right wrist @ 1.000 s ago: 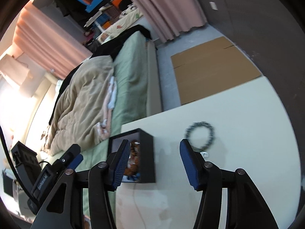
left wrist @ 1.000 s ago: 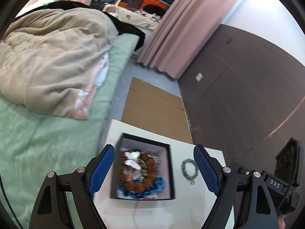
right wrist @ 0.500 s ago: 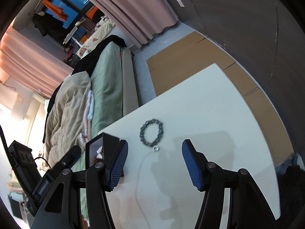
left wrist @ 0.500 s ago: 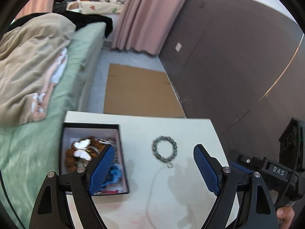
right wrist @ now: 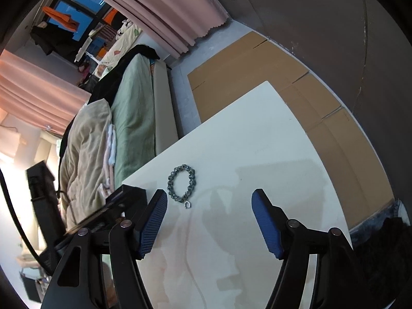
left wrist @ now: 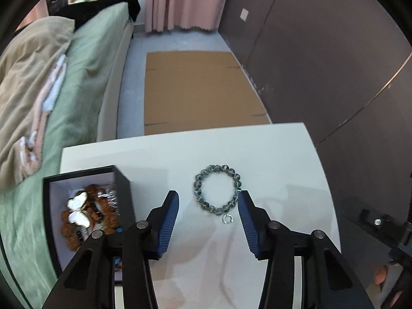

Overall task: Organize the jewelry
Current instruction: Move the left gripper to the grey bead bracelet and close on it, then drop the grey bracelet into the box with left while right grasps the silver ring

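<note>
Bracelet (left wrist: 217, 189) lies between closing left hand-held gripper (left wrist: 208, 200) pads, unpinched.

A grey beaded bracelet (left wrist: 217, 190) lies flat in a ring on the white table (left wrist: 270, 154), with a small silver ring charm (left wrist: 227, 219) at its near edge. Well to its left stands an open black box (left wrist: 85, 211) (pale lining inside) holding brown beads (left wrist: 103, 212), a white butterfly piece (left wrist: 78, 209) and a silvery item, heaped together.
</note>
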Tool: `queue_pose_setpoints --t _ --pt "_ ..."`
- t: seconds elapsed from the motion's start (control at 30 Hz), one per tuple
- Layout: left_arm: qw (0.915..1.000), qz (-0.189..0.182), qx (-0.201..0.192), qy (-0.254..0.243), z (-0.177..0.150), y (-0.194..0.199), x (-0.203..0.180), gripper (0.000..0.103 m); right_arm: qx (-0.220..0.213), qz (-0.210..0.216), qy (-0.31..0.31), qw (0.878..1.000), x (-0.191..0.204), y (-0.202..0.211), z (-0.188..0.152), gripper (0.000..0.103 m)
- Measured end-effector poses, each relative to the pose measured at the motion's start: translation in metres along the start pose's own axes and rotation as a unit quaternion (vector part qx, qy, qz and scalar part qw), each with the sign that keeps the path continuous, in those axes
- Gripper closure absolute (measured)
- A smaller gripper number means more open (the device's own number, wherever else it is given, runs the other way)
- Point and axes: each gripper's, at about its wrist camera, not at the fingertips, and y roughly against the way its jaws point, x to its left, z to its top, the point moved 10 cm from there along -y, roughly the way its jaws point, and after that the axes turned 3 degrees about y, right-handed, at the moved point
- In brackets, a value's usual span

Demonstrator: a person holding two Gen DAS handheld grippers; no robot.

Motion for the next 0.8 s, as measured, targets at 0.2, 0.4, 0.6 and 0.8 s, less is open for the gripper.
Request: queue_pose_setpoints --t 0.2,0.4,0.6,0.8 --pt "0.9987 0.035 0.038 -0.003 -0.001 -0.031 0.005 0.062 0.003 -0.002 -0.017 1.000 -0.014 0.000 0.008 0.034" --pt "0.9969 0.049 0.062 0.000 -0.006 -0.057 0.009 0.068 0.017 -0.007 -0.012 1.000 -0.019 -0.004 0.010 0.034" --pt "0.9961 0.066 0.058 -0.004 -0.004 -0.065 0.011 0.075 0.036 -0.022 -0.006 0.999 -0.021 -0.017 0.008 0.018" --pt "0.9971 0.062 0.044 -0.001 -0.001 -0.056 0.017 0.094 0.050 -0.026 0.008 0.998 -0.013 -0.028 0.004 0.017"
